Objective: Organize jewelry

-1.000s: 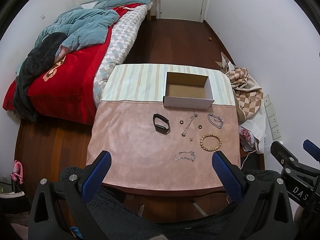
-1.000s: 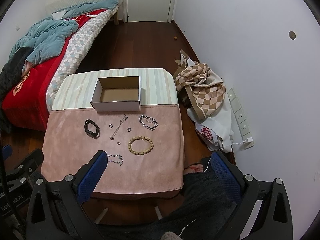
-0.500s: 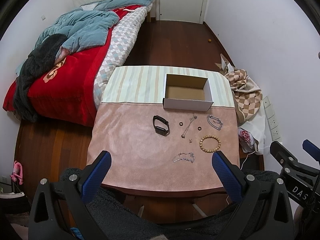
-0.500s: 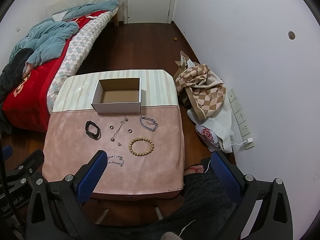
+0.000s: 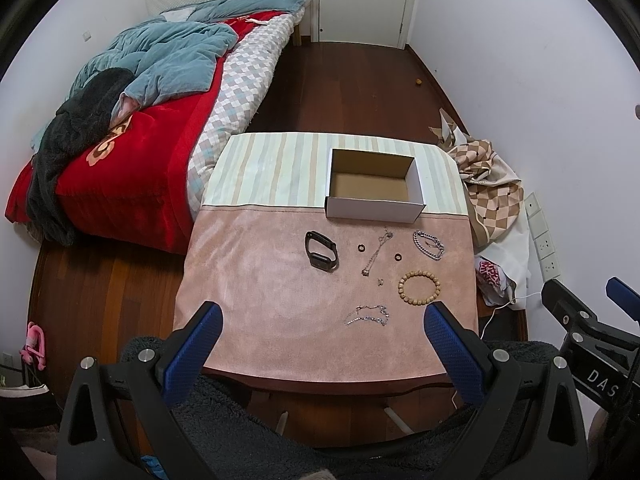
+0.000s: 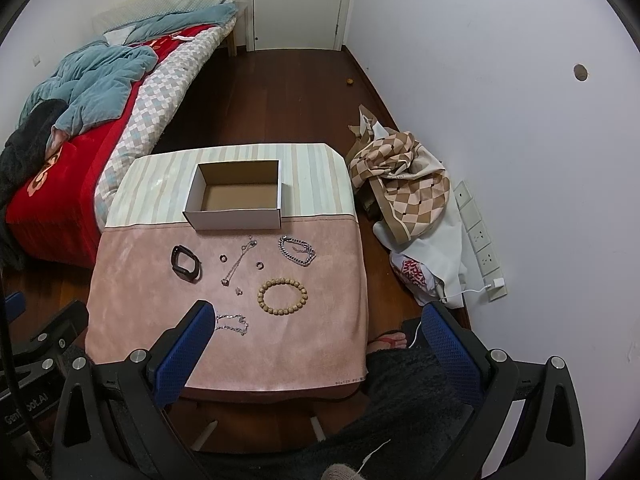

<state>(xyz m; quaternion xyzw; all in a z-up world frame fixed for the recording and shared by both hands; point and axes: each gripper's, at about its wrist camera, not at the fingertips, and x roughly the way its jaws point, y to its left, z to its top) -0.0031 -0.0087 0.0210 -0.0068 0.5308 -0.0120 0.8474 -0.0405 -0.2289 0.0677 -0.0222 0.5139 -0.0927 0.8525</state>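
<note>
An open empty cardboard box (image 5: 375,190) (image 6: 238,196) stands at the back of a small table with a pink cloth (image 5: 256,280) (image 6: 132,288). In front of it lie a black band (image 5: 320,250) (image 6: 185,263), two dark rings (image 5: 362,247) (image 5: 397,257), a thin silver chain (image 5: 376,251) (image 6: 239,258), a chunky silver bracelet (image 5: 429,244) (image 6: 296,251), a wooden bead bracelet (image 5: 419,289) (image 6: 283,296), a small charm (image 5: 380,282) and a fine silver bracelet (image 5: 367,315) (image 6: 232,323). My left gripper (image 5: 326,324) and right gripper (image 6: 316,324) are open, empty, held above the table's near edge.
A bed with red and teal bedding (image 5: 132,112) stands left of the table. A checked cloth pile and bags (image 6: 404,184) lie by the right wall with sockets (image 6: 478,236). A closed door (image 6: 298,0) is at the back. Dark wooden floor surrounds the table.
Both grippers have drawn back and up slightly, so the table looks a little smaller. The jewelry and box have not moved.
</note>
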